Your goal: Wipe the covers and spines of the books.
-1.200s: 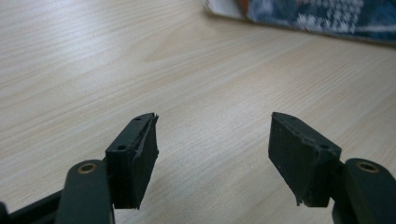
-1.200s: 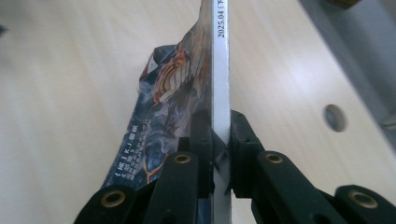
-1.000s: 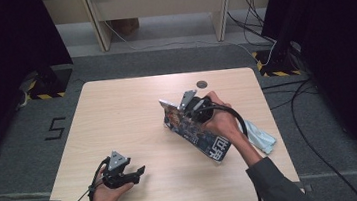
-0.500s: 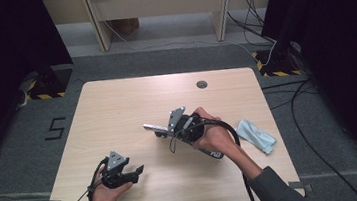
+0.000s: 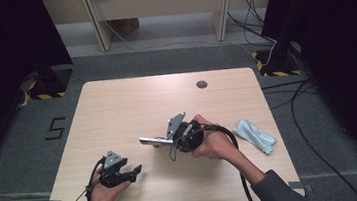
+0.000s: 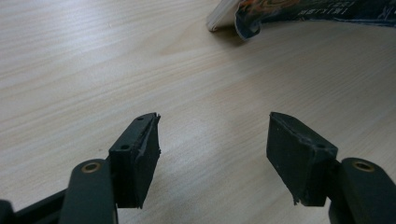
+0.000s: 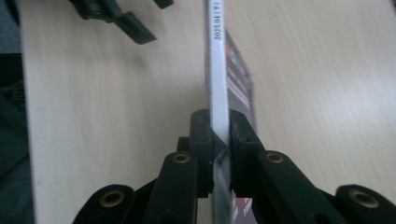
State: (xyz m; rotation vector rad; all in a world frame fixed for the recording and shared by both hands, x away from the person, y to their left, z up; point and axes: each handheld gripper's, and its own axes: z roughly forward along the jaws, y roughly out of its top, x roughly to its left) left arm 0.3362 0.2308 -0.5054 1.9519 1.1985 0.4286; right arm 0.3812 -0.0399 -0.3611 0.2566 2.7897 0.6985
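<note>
A thin book with a white edge and a dark printed cover (image 5: 150, 140) is held level over the middle of the table, and I see it edge-on. My right gripper (image 5: 173, 141) is shut on its edge, and both pads clamp the white edge (image 7: 215, 56) in the right gripper view (image 7: 219, 126). My left gripper (image 5: 136, 171) rests at the front left of the table, jaws open with nothing between them (image 6: 212, 140). A corner of the book (image 6: 299, 11) lies low over the wood ahead of it; whether it touches I cannot tell.
A crumpled light blue cloth (image 5: 254, 135) lies at the right side of the wooden table (image 5: 117, 112). A small dark round disc (image 5: 202, 84) sits near the far edge. Cables trail on the floor at the right, and the left gripper (image 7: 116, 14) lies beyond the book.
My right hand has carried the book leftward and toward the person, turning it from cover-up to edge-on. The blue cloth now lies uncovered. The left hand has stayed put.
</note>
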